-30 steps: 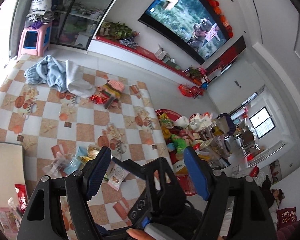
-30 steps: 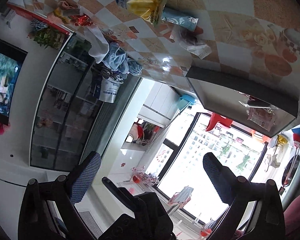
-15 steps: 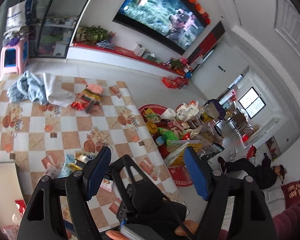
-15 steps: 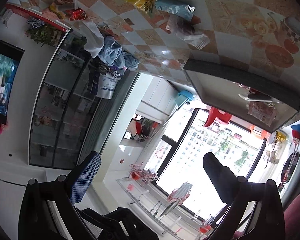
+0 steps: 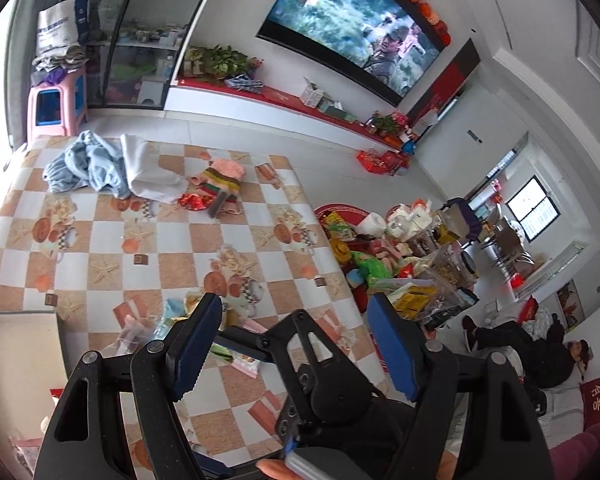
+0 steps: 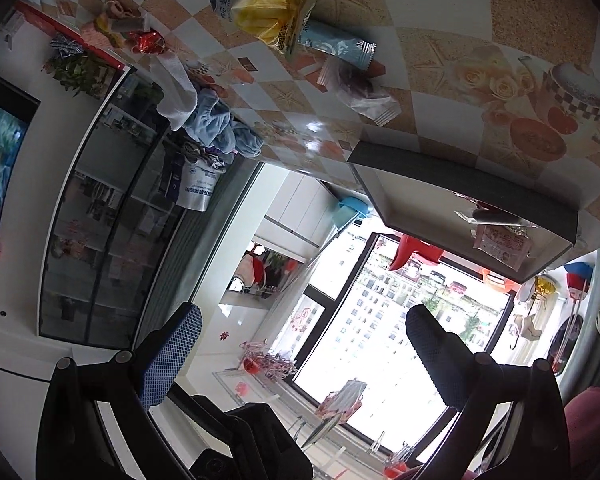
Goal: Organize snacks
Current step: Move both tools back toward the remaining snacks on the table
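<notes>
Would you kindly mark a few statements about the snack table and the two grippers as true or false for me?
1. The left gripper is clamped on a snack packet. False: its blue pads stand apart with nothing between them.
2. A crumpled light-blue cloth lies on the checkered orange-and-white tablecloth. True.
3. The grey-walled open box is empty. False: a pink printed packet and at least one other wrapper lie inside.
4. The right gripper holds nothing. True.
5. The wall-mounted television is switched off. False: it shows a picture.
6. A yellow-and-green snack bag lies beside a long light-blue wrapper. True.
</notes>
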Tool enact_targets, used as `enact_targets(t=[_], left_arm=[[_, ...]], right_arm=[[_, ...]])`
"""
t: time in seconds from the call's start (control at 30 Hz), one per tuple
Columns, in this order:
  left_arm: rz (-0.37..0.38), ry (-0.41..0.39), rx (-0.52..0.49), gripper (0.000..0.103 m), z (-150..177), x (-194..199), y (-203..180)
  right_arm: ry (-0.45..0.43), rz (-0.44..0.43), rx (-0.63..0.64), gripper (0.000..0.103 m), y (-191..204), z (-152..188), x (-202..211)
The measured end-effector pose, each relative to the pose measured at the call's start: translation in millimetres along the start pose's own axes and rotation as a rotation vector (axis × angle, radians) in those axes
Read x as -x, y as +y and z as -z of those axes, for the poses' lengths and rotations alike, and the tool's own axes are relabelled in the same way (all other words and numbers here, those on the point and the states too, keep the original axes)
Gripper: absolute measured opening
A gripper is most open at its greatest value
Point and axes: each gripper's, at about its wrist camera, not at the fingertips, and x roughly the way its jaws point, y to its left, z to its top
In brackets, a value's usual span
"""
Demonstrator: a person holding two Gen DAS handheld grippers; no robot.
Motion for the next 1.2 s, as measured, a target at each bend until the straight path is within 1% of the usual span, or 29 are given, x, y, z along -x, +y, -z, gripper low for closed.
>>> enact_targets(t=[0.1, 0.17, 0.27, 0.3, 0.33, 0.37, 0.43, 0.47, 0.53, 0.6, 0.63, 0.7, 0.77, 0.8, 0.87, 0.93, 0.97, 1.07, 1.13, 1.2], left_arm=[[-0.01, 0.006, 0.027, 0.078, -0.5, -1.0, 8.6], [-0.03, 0.004, 0.032, 0.078, -1.5, 0.7, 14.4], [-0.1, 0.006, 0.043, 0.081, -0.2, 1.6, 28.9], [-0.151, 0.024, 0.055, 0.082, 1.9, -0.3, 37.9], [-0.197, 0.05, 0.062, 0.082, 4.1, -4.0, 45.3], [-0.243, 0.084, 0.074, 0.082, 6.9, -9.1, 54.8], [-0.329, 0.155, 0.119, 0.082, 15.6, -17.1, 77.2], [-0.359, 0.186, 0.142, 0.082, 20.3, -20.7, 87.5], [-0.404, 0.262, 0.185, 0.082, 30.4, -30.5, 106.9], [-0.45, 0.338, 0.208, 0.082, 40.2, -42.7, 121.6], [-0.472, 0.369, 0.216, 0.082, 44.6, -49.4, 127.8], [-0.504, 0.406, 0.225, 0.082, 47.7, -61.6, 135.1], [-0.524, 0.421, 0.198, 0.082, 47.8, -75.3, 138.0], [-0.538, 0.426, 0.173, 0.082, 45.5, -81.3, 137.9], [-0.587, 0.443, 0.083, 0.082, 39.6, -99.9, 136.9], [-0.623, 0.475, 0.01, 0.082, 34.2, -119.3, 138.7], [-0.631, 0.497, -0.018, 0.082, 32.9, -129.3, 141.0], [-0.651, 0.547, -0.102, 0.082, 32.4, -156.7, 147.9], [-0.664, 0.576, -0.148, 0.082, 35.7, -170.9, 153.2], [-0.668, 0.603, -0.171, 0.082, 40.3, -180.6, 160.7]], right_arm=[[-0.002, 0.028, 0.01, 0.103, 0.0, -1.7, 0.2], [-0.009, 0.072, 0.027, 0.103, 0.8, -4.9, 2.8], [-0.044, 0.159, 0.048, 0.103, 2.9, -16.2, 17.2], [-0.068, 0.171, 0.043, 0.103, 3.9, -21.3, 25.5], [-0.107, 0.176, 0.048, 0.103, 5.2, -26.0, 36.2], [-0.141, 0.206, 0.056, 0.103, 7.7, -29.2, 46.6], [-0.217, 0.303, 0.09, 0.103, 12.3, -34.4, 67.8], [-0.259, 0.362, 0.108, 0.103, 14.7, -35.9, 77.5], [-0.325, 0.493, 0.143, 0.103, 17.5, -40.1, 93.6], [-0.382, 0.601, 0.164, 0.103, 16.3, -44.3, 105.2], [-0.411, 0.644, 0.166, 0.103, 14.6, -45.8, 110.2], [-0.444, 0.702, 0.164, 0.103, 12.4, -47.9, 116.2], [-0.456, 0.783, 0.187, 0.103, 15.6, -50.3, 114.4], [-0.461, 0.831, 0.219, 0.103, 20.2, -51.8, 111.5], [-0.477, 0.932, 0.314, 0.103, 33.4, -51.8, 103.4], [-0.492, 1.002, 0.406, 0.103, 48.6, -53.5, 93.7], [-0.494, 1.008, 0.429, 0.103, 55.4, -54.2, 89.4], [-0.5, 0.985, 0.452, 0.103, 73.0, -65.1, 80.5], [-0.527, 0.988, 0.456, 0.103, 84.0, -75.3, 76.5], [-0.562, 1.008, 0.466, 0.103, 93.1, -84.6, 72.4]])
